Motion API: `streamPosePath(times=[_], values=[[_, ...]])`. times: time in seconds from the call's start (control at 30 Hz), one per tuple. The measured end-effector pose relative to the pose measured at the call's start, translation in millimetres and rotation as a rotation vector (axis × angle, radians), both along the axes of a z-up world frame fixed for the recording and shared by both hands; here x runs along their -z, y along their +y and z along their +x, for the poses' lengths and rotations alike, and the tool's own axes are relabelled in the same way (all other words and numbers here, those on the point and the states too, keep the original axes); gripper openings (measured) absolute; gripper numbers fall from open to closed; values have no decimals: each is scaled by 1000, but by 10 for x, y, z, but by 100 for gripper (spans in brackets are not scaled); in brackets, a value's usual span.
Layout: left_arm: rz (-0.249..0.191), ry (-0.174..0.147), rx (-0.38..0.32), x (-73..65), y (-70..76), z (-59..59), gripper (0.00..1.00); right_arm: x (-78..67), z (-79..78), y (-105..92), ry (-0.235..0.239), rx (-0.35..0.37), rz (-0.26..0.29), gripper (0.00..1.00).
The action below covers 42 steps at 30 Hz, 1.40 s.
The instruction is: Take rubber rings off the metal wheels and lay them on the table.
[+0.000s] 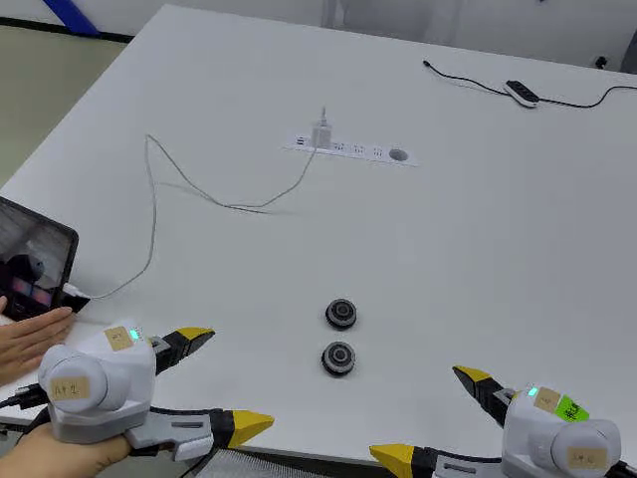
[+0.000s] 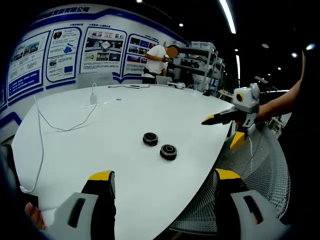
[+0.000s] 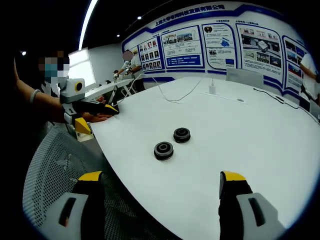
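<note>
Two small round metal wheels (image 1: 338, 358), each wearing a black rubber ring (image 1: 341, 314), lie flat on the white table (image 1: 478, 249), ahead of and between the left gripper (image 1: 234, 378) and right gripper (image 1: 423, 415). Both grippers gape wide and hold nothing. The rings probably stretch and grip, so one gripper should pinch an outer edge while the other pins the light, slidable wheel.

Bright, even light on the white bench (image 1: 478, 259); shadows faint and soft; ceiling strip lights (image 2: 227, 15) glare in both gripper views, which bow strongly at their edges.

White table (image 1: 478, 249), poster-covered wall (image 3: 210, 40)
</note>
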<state>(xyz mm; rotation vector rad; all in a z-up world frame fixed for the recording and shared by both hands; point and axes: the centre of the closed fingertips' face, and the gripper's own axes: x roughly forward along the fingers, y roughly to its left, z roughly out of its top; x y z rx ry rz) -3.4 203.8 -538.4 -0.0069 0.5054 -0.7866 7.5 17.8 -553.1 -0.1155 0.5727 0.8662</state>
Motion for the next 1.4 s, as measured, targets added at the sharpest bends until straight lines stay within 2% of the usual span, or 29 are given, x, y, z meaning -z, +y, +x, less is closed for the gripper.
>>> streamPosePath(times=[0.7,1.0,1.4], values=[[6,9,38,29,-82,55,73,36,12,177,30,-52,2,80],[12,21,65,40,-190,71,70,63,34,217,38,-59,0,78],[22,20,101,47,-311,169,63,107,44,249,50,-70,-2,75]])
